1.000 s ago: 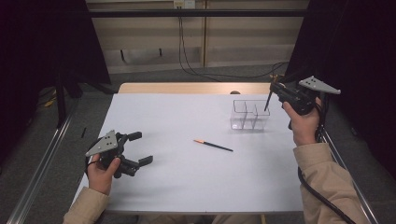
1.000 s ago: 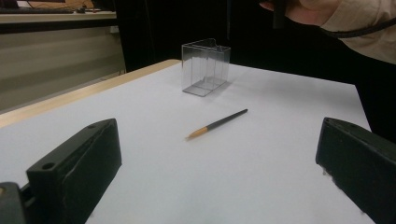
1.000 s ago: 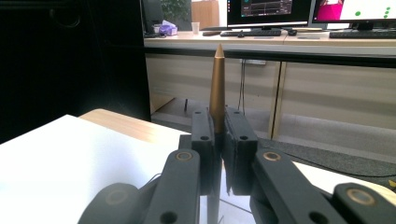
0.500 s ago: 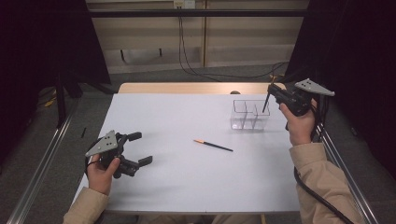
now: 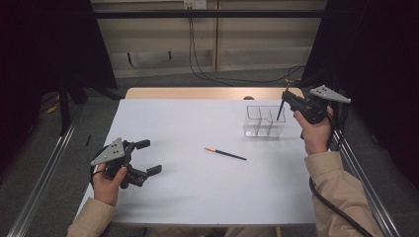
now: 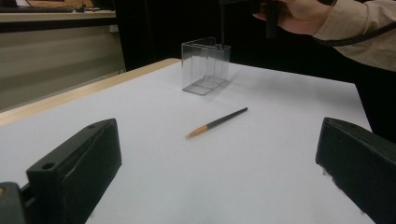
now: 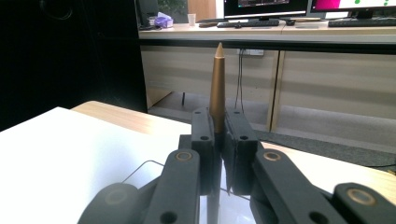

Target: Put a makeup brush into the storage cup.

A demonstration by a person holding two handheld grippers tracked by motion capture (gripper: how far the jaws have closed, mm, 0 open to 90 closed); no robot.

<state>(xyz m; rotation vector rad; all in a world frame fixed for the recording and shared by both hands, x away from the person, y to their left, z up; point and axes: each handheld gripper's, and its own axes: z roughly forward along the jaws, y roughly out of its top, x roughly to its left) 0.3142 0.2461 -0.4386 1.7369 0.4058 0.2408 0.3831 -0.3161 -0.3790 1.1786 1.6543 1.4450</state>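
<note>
While hovering over the clear box (image 5: 265, 122) in the high view, right gripper (image 5: 286, 96) clamped on a pencil (image 5: 280, 111); could catch the divider if tilted; left gripper (image 6: 215, 182) gaping, empty, facing a second pencil (image 6: 217, 122) on the table (image 6: 289, 140); right gripper view: tip upright between shut jaws, liable to slip.

An office-like lab: beyond the right gripper (image 7: 218, 154) stand desks with monitors (image 7: 265, 7) and keyboards (image 7: 247, 23), black curtains (image 5: 44, 44) flanking the white table (image 5: 197, 187).
</note>
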